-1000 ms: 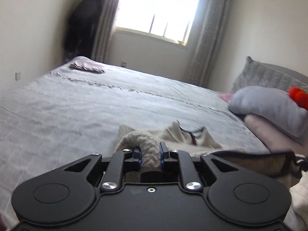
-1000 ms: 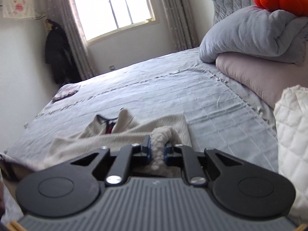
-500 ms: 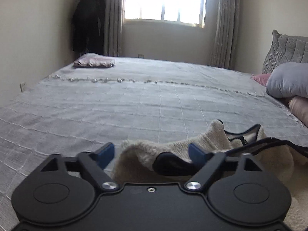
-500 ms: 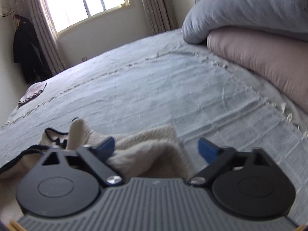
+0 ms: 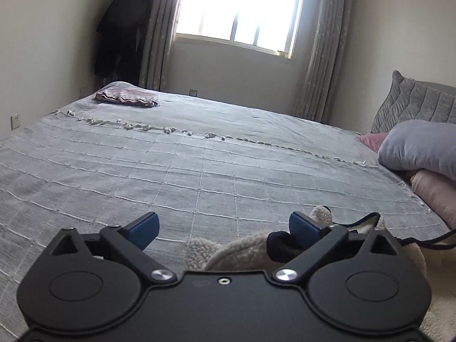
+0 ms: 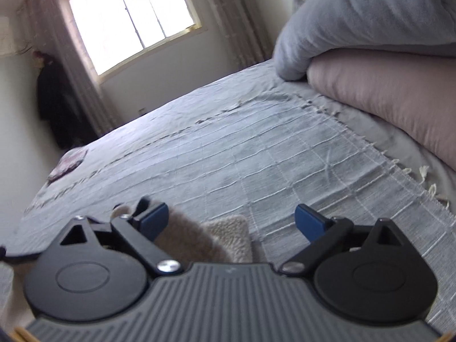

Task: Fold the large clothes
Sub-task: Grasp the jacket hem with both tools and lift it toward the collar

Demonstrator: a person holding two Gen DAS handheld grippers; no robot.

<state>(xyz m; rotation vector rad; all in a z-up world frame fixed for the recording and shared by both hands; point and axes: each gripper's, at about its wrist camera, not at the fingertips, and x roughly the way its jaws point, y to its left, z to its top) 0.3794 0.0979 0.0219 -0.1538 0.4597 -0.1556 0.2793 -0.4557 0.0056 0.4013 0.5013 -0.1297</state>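
Observation:
A cream fleece garment [image 5: 239,249] with dark trim lies on the grey bedspread [image 5: 199,171], right under both grippers. My left gripper [image 5: 225,228] is open and empty, with the garment below and to the right of its jaws. My right gripper [image 6: 232,223] is open and empty; the garment's edge [image 6: 228,232] lies between and below its jaws, nearer the left finger. Most of the garment is hidden behind the gripper bodies.
A folded pinkish cloth [image 5: 126,97] lies at the far left corner of the bed. Grey and pink pillows [image 5: 421,154] are stacked at the right, also in the right wrist view [image 6: 370,57]. A dark coat [image 5: 119,28] hangs by the window.
Both grippers opened and let go of the cream garment, which dropped onto the bed. Both have since pulled back, so less of the garment shows.

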